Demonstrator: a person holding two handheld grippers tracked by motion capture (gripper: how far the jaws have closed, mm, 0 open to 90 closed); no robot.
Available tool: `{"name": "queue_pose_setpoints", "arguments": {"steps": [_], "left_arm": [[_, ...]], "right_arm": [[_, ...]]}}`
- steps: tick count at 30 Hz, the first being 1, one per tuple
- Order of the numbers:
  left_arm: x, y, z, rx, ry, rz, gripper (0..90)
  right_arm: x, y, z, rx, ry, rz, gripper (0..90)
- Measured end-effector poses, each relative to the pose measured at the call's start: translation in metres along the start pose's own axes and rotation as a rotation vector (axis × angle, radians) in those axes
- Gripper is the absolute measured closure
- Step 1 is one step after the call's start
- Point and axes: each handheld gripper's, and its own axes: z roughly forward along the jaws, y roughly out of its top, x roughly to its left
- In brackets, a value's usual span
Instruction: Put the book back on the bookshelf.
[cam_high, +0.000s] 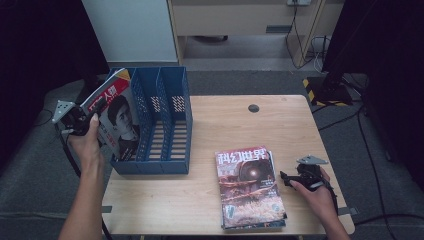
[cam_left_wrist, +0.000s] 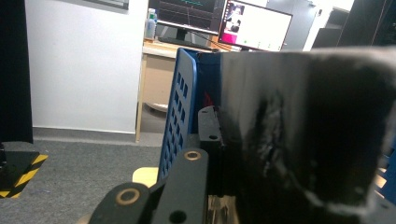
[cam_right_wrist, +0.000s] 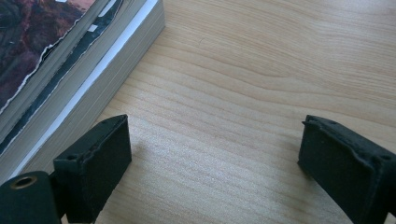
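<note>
Left gripper (cam_high: 89, 116) at about 9 o'clock of the wooden table (cam_high: 220, 125) in the high view, off the left edge, jaws pinching a magazine (cam_high: 116, 117) with a red title band and a portrait on its cover. Magazine tilted, upper edge leaning toward 11 o'clock, lower part dipping into the leftmost slot of the blue file holder (cam_high: 157, 125). File holder standing at 10 o'clock on the table, three slots side by side, open tops facing up, slatted walls. In the left gripper view, dark magazine cover (cam_left_wrist: 303, 130) pressed flat against the gripper's jaw, blue perforated wall of the holder (cam_left_wrist: 180, 116) just beyond at 11 o'clock, monitors (cam_left_wrist: 254, 25) on a desk far behind at 12 o'clock.

Right gripper (cam_high: 289, 179) at 4 o'clock, resting low over the table, jaws spread wide, nothing between them. Pointing toward 9 o'clock at a stack of magazines (cam_high: 250, 187) lying flat at 5 o'clock, top cover reddish with white characters. In the right gripper view, open gripper (cam_right_wrist: 210, 163) with bare wood between its jaws, stack's page edges (cam_right_wrist: 88, 79) at 10 o'clock, near the closer jaw but apart from it.

Small dark round grommet (cam_high: 254, 108) at 12 o'clock near the far edge.
</note>
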Motion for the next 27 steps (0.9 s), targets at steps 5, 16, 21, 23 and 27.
{"name": "queue_pose_setpoints", "arguments": {"steps": [5,16,21,23,27], "left_arm": [[0.002,-0.004,-0.001,-0.001,0.014,-0.003,85.8],[0.005,-0.013,-0.002,-0.003,0.022,-0.012,85.2],[0.005,-0.012,-0.003,-0.008,0.027,-0.008,85.4],[0.005,-0.013,-0.002,-0.006,0.030,-0.004,85.4],[0.004,-0.014,-0.002,-0.005,0.036,-0.001,85.2]], "right_arm": [[0.000,0.000,0.000,0.001,0.001,-0.004,9.4],[0.000,0.000,0.000,0.001,0.001,-0.004,9.4],[0.000,0.000,0.000,0.001,0.001,-0.005,9.4],[0.000,0.000,0.000,0.001,0.001,-0.004,9.5],[0.000,0.000,0.000,0.001,0.001,-0.004,9.4]]}}
